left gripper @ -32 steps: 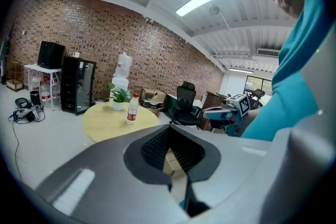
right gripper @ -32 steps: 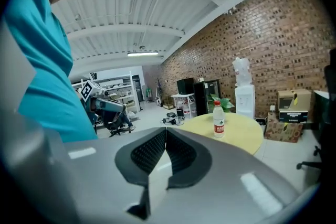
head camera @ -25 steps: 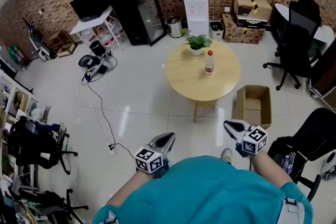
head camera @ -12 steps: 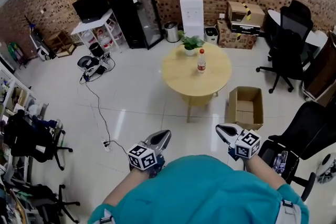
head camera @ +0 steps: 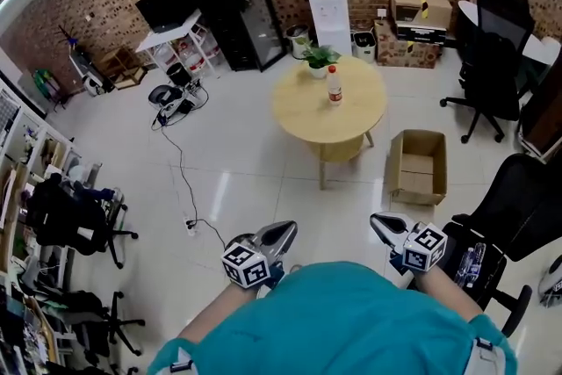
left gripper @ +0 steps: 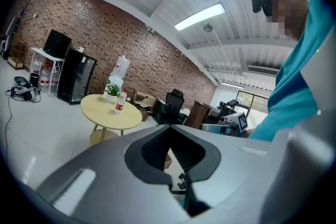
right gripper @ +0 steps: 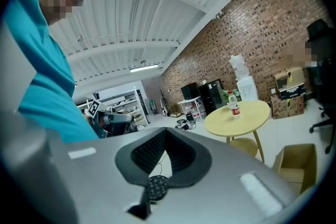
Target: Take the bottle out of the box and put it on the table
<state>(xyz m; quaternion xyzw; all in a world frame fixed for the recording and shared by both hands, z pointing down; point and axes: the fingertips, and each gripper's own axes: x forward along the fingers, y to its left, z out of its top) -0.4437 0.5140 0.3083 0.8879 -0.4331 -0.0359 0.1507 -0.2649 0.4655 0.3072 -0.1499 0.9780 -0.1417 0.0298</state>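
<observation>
Bottle (head camera: 334, 86) upright on the table (head camera: 307, 117) — well ahead of left gripper (head camera: 283, 233) and right gripper (head camera: 380, 224); seemingly equidistant; both jaws pressed together, empty.

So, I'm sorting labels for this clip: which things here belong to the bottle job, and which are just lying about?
Belong to the job:
bottle
cardboard box
round table

Just lying about:
potted plant
water dispenser
black cabinet
office chair
</observation>
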